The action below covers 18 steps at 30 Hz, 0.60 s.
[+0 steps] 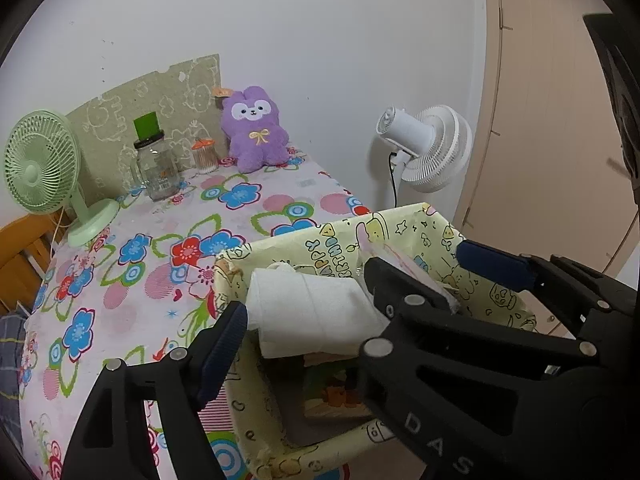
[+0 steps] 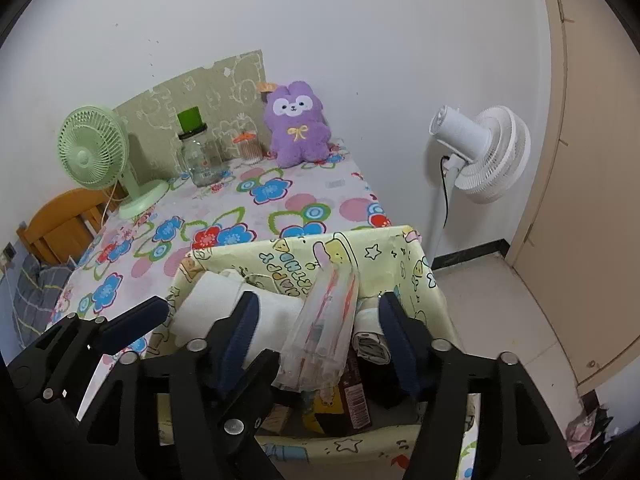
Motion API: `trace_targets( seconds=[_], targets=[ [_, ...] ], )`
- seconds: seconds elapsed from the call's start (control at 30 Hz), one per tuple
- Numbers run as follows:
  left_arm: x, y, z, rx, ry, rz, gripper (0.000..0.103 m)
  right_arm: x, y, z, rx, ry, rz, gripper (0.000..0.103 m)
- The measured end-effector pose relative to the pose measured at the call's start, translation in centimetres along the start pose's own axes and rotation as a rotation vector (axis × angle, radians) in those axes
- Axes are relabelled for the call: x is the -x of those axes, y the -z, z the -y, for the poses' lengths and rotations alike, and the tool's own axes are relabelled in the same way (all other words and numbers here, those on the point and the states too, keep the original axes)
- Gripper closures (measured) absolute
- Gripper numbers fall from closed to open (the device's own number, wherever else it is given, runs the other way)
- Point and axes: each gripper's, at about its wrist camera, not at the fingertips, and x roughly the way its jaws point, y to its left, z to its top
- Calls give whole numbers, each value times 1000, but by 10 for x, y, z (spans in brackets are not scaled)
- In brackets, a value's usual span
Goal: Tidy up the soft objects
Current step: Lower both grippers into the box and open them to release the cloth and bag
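Both grippers, left (image 1: pixel 352 280) and right (image 2: pixel 316 320), gape wide above the basket (image 2: pixel 400 248), white cloth (image 1: pixel 316 312) between left's fingers.

On the inner wall of the pale yellow cartoon-printed fabric basket (image 1: pixel 400 232) I could read "HAPPY" in blue and yellow capitals, running slantwise, with a second line beneath it that looked like "BIRTHDAY", though my tongs hid part of it. The same "HAPPY" showed on that basket wall (image 2: pixel 280 264) from my right wrist camera. On the black frame of my right tongs (image 1: pixel 416 276), white letters spelled "D A S". The clear glass jar with the black lid (image 1: pixel 157 168) carried a small label, too small for me to read.
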Motion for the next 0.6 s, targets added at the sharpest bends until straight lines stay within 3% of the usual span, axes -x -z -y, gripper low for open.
trace_targets(
  seconds=[0.6],
  targets=[
    [47,1,-19,20,-54,80,13,46,-4,-29,37,-3,101,14]
  ],
)
